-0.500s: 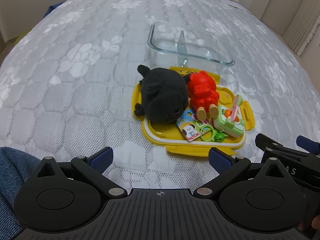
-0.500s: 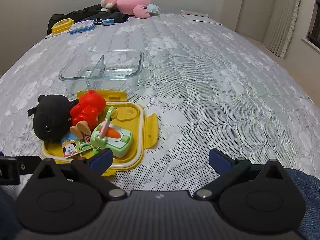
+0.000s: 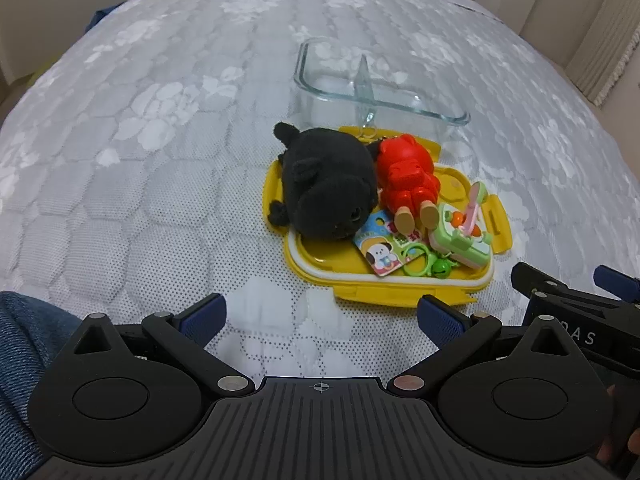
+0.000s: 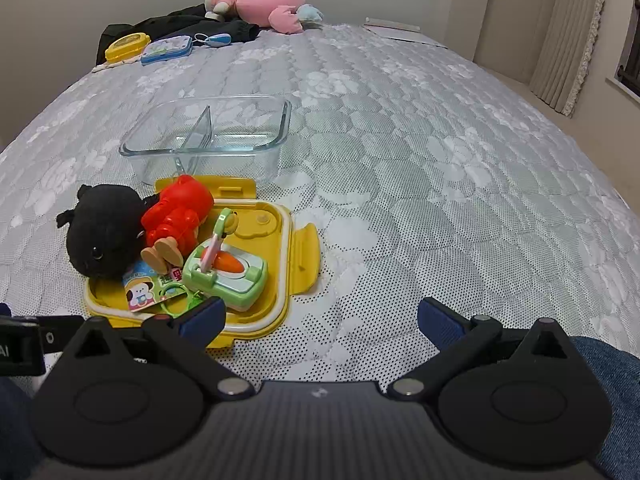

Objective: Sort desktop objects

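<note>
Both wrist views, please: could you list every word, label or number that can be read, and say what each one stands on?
"AS", the end of a longer word cut off by a bar: on the black body of the right gripper, white letters, left wrist view.
"AI": on the black body of the left gripper, at the frame's edge, right wrist view.
Red characters on the cartoon puppy card in the yellow tray: too small to read.
Nothing else is legible.

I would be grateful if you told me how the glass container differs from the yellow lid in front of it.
The glass container is clear and deep, split by a divider; the yellow lid is opaque and shallow. The glass container holds nothing, while the yellow lid carries the black plush, red figure and other small toys. Both are rectangular and rest on the quilted bedcover.
</note>
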A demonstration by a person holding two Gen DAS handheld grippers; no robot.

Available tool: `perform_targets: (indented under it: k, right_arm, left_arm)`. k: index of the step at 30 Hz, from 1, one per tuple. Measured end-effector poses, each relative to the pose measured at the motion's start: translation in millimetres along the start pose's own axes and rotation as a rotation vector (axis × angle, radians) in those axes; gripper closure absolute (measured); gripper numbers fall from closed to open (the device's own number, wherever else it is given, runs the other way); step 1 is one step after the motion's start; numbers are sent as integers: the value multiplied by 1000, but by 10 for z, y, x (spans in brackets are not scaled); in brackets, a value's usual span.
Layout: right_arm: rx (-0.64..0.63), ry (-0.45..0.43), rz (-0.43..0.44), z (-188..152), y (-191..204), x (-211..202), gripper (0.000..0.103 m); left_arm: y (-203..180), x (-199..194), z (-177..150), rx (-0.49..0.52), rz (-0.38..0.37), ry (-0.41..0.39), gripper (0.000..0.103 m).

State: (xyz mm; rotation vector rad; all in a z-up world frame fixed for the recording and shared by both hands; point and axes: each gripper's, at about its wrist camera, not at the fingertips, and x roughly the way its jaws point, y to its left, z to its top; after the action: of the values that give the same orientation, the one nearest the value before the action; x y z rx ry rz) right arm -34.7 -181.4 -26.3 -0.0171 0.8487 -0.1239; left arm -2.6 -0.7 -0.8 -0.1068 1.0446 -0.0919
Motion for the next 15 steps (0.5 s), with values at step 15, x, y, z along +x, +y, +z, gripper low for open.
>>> perform_targets:
  k: [15]
  right_arm:
    - [-3, 8, 8, 3, 3, 18, 0]
  left_arm:
    - [42, 50, 14, 13, 14, -6, 0]
